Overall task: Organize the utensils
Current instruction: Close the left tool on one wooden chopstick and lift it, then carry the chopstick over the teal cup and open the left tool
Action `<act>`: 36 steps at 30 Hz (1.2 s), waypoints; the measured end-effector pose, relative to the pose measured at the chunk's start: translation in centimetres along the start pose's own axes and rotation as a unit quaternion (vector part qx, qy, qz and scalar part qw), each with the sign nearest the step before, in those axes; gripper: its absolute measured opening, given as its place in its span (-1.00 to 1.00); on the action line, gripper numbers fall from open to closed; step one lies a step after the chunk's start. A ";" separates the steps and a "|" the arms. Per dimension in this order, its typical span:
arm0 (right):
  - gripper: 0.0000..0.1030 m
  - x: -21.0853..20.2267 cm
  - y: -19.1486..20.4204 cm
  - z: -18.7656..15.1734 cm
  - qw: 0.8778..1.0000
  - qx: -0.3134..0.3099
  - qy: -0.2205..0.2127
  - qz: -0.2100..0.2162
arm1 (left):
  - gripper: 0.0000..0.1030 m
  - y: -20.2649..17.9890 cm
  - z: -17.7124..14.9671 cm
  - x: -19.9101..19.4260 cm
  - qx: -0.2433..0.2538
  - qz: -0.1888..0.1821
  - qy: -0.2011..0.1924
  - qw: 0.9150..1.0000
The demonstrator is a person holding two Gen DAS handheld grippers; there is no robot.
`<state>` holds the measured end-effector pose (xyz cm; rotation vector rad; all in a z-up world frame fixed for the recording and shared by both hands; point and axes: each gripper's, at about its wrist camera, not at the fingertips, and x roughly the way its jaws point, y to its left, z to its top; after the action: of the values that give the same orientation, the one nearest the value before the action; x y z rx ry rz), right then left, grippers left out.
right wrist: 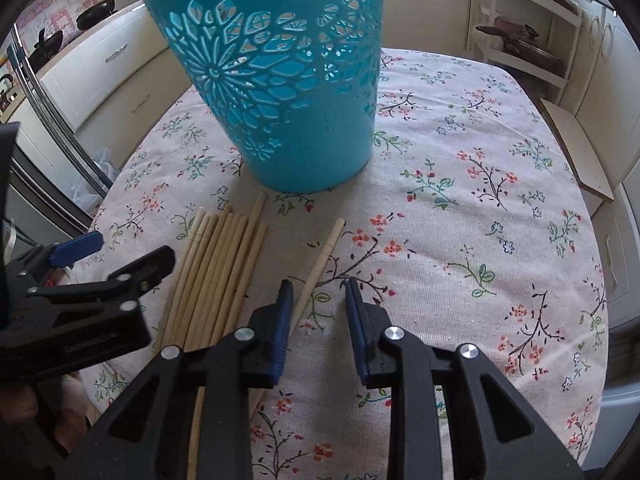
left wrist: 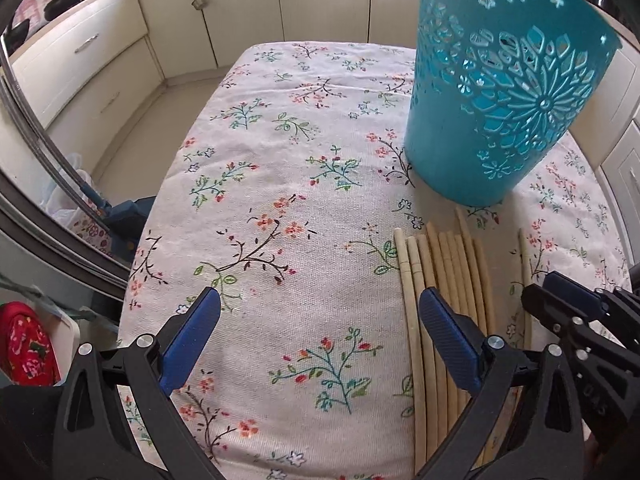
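Right wrist: lone chopstick (right wrist: 320, 258) just left of tongs (right wrist: 318, 290)

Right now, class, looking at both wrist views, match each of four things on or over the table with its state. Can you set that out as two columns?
Things:
1. teal basket
2. chopstick bundle
3. lone chopstick
4. left tool

States:
A. lies alone, apart from the rest
B. stands upright
C. jaws wide apart, holding nothing
D. lying side by side

Pairs: 1-B, 2-D, 3-A, 4-C
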<state>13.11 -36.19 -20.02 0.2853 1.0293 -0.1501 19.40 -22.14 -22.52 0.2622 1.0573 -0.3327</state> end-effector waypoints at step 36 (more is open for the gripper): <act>-0.16 0.2 0.0 -0.2 0.999 0.023 -0.004 0.039 | -0.90 4.8 9.8 -19.4 -0.037 -0.208 -0.252 0.945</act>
<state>13.04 -36.14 -20.28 0.3663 1.0066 -0.1044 20.45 -18.62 -0.54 -0.1198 0.6069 -0.6973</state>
